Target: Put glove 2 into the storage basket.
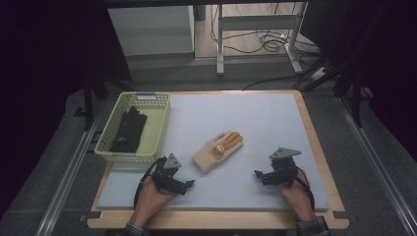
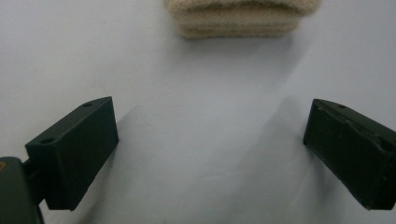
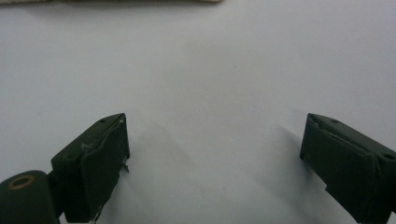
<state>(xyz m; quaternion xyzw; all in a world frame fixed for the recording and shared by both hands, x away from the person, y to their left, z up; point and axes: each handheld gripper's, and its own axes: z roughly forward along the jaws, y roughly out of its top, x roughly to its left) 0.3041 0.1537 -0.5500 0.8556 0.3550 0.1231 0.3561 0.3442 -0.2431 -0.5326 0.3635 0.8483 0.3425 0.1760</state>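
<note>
- Table (image 1: pixel 314 147), w/ its pale grey mat, takes up centre frame in the high view; a person's forearms enter from the bottom edge, one gripper per hand.
- Yellow-green basket (image 1: pixel 160 123), upper left of the mat, already holds a black glove (image 1: pixel 129 130) lying lengthwise inside.
- Beige glove (image 1: pixel 218 150) lies flat at mid-frame, fingers aimed upper right, cuff toward lower left; likely the next item bound for the basket, approx. halfway through a two-glove tidy.
- Left gripper (image 1: pixel 189 184), lower left of centre, sits near the cuff; its jaws stand wide open w/ nothing between them, and its own view shows the cuff edge (image 2: pixel 238 21) at top centre, apart from the pads.
- Right gripper (image 1: pixel 259 176), lower right, also has jaws spread wide and empty, bare mat between them in its view.
- To do it well, judging from the layout: left gripper is closer, so go in low, straddle the cuff, pinch all the knit layers, not just the top one, then lift clear of the mat before swinging to upper left; the soft fabric may sag and snag the basket rim.
</note>
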